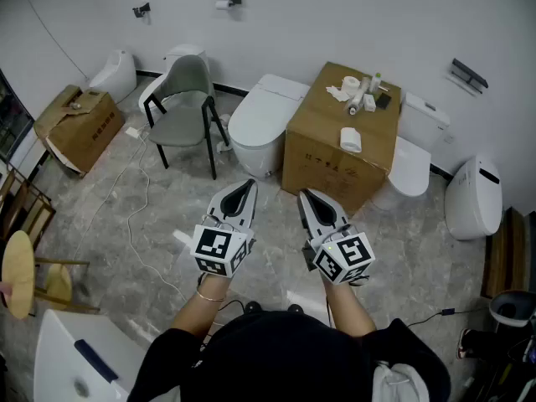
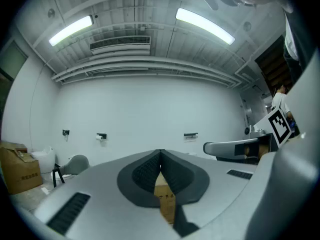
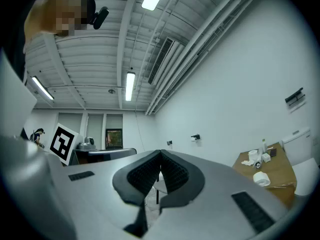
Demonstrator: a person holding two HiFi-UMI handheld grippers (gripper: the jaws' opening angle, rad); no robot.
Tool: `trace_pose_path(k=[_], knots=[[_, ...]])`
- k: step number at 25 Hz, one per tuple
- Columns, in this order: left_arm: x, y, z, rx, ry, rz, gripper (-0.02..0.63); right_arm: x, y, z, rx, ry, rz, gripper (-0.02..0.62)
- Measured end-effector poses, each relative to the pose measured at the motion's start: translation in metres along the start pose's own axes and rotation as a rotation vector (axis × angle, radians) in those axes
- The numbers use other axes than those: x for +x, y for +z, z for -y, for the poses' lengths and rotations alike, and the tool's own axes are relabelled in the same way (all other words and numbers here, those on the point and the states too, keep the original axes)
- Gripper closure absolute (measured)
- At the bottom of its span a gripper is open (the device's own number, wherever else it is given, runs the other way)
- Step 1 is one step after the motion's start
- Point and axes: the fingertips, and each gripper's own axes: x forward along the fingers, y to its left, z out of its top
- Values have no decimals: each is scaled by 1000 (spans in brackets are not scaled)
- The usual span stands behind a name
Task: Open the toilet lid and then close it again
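A white toilet (image 1: pixel 260 117) with its lid down stands against the far wall, between a grey chair (image 1: pixel 186 99) and a large cardboard box (image 1: pixel 342 141). A second toilet (image 1: pixel 413 159), lid also down, stands to the right of the box. Both grippers hang side by side over the floor, well short of the toilets. My left gripper (image 1: pixel 244 188) (image 2: pixel 160 154) is shut with nothing between its pads. My right gripper (image 1: pixel 306 196) (image 3: pixel 160 156) is shut too and holds nothing. Each gripper view shows the other gripper beside it.
Toilet paper rolls and small bottles (image 1: pixel 360 90) lie on top of the box. A third toilet (image 1: pixel 474 196) stands at the far right, and a smaller cardboard box (image 1: pixel 77 126) at the left. A cable (image 1: pixel 138 216) trails over the floor. A wooden stool (image 1: pixel 21 276) is near left.
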Motion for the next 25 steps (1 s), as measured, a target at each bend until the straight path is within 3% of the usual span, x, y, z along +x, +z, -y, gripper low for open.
trace_pose_path(k=[15, 25], knots=[[3, -1, 12, -11, -3, -6, 601, -4, 0, 4, 20, 24, -2, 574], [6, -6, 27, -16, -2, -22, 601, -18, 10, 3, 64, 95, 55, 574]])
